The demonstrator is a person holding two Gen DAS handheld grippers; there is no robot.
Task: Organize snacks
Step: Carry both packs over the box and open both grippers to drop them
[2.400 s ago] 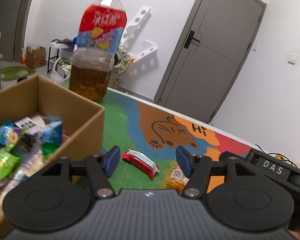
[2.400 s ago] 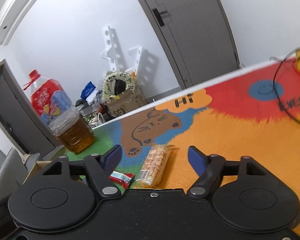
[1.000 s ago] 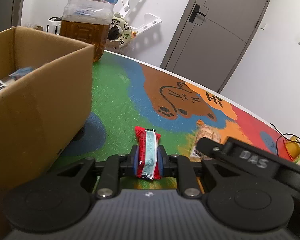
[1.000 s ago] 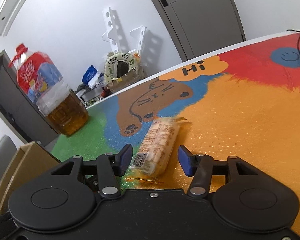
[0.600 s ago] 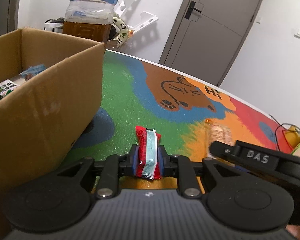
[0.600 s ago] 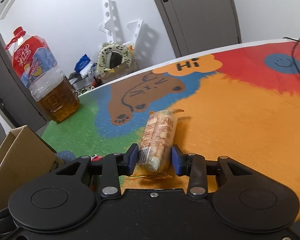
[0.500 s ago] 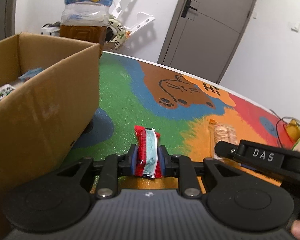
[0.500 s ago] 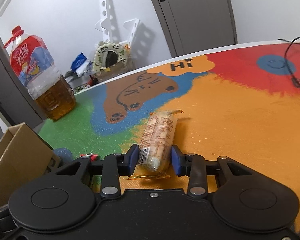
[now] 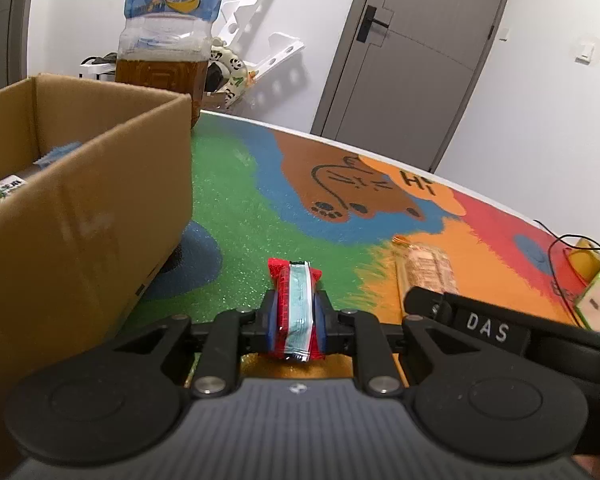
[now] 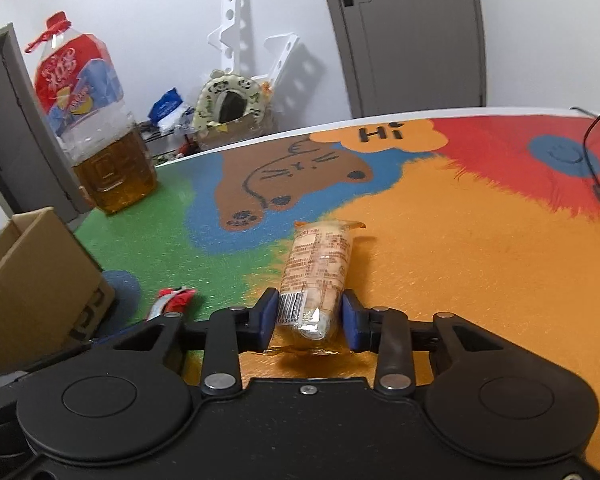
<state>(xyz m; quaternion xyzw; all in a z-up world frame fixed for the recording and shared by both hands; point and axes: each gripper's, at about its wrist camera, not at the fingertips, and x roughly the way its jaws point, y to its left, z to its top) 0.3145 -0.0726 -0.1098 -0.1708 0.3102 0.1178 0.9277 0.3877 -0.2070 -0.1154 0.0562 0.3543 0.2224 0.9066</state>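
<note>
My left gripper is shut on a red snack bar with a pale blue stripe, just above the green part of the mat. An open cardboard box holding several snacks stands close on its left. My right gripper has its jaws closing on a clear packet of orange biscuits, and both blue pads touch the packet's near end over the orange part of the mat. The right wrist view shows the red bar low at left, beside the box. The left wrist view shows the biscuit packet at right.
A large oil bottle with a red and blue label stands at the mat's far left edge, behind the box. A black cable lies at the far right, near a green and yellow carton. The cartoon mat covers the table.
Both grippers were open above the snacks at first. The left then shut on the red bar, and the right jaws narrowed until the pads met the biscuit packet. Both views rolled slightly.
</note>
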